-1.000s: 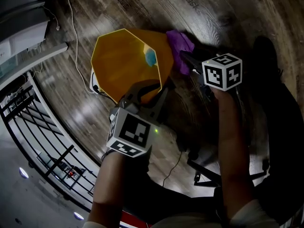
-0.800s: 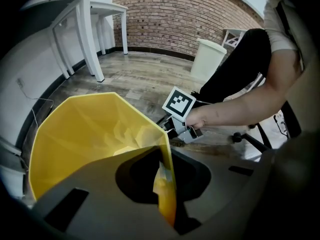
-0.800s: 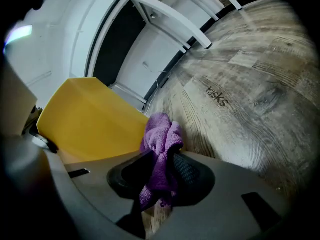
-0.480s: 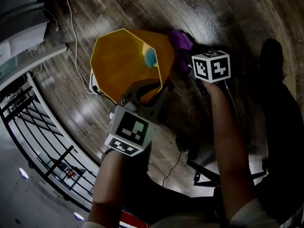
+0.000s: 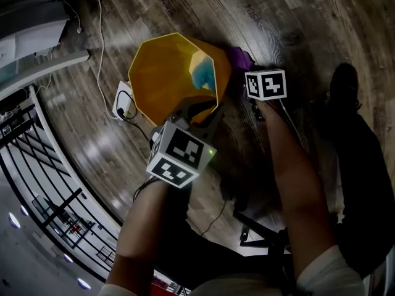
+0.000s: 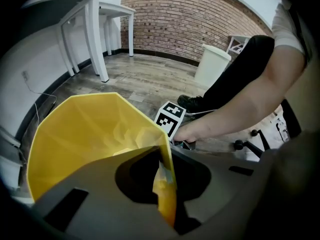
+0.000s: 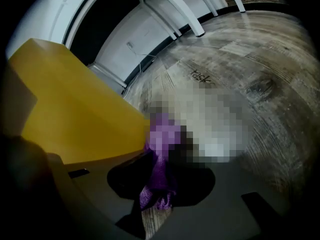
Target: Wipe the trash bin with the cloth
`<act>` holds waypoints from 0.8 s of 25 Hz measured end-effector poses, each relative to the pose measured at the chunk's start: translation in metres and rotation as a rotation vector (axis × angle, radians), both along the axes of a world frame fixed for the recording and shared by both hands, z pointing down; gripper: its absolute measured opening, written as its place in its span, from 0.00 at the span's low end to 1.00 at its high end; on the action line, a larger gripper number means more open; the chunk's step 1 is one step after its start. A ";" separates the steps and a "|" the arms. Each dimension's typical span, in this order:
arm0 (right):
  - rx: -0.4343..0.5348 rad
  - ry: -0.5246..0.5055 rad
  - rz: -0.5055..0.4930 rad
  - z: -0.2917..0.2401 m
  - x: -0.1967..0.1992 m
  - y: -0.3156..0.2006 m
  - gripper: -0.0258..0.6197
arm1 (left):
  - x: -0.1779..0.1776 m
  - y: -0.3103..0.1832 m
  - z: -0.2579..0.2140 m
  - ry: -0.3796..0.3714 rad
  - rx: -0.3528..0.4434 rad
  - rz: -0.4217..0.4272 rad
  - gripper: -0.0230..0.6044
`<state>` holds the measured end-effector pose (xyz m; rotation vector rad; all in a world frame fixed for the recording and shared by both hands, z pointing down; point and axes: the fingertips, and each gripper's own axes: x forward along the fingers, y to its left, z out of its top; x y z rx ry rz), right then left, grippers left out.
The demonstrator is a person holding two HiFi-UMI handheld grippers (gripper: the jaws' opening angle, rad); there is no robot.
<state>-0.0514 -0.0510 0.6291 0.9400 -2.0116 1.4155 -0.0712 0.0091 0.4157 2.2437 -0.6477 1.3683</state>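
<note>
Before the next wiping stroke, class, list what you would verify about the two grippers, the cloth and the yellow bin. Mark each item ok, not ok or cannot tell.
1. Left gripper shut on the rim of the trash bin: ok.
2. Right gripper shut on the cloth: ok.
3. Cloth pressed against the bin's outer wall: cannot tell. It sits right beside the wall, but the contact is blurred.
4. Bin interior empty: not ok. A blue item shows inside.
5. Floor beside the bin free of cables: not ok. A white power strip with its cable lies there.
</note>
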 end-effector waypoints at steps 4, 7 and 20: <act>-0.018 0.054 -0.066 -0.006 0.011 0.007 0.22 | 0.000 -0.001 -0.001 0.009 0.008 -0.014 0.07; 0.014 0.046 -0.036 -0.038 0.031 0.001 0.22 | 0.001 0.001 -0.011 0.042 -0.001 -0.004 0.12; 0.124 -0.217 0.147 -0.195 0.039 0.047 0.22 | -0.039 0.041 -0.011 -0.087 -0.061 0.200 0.33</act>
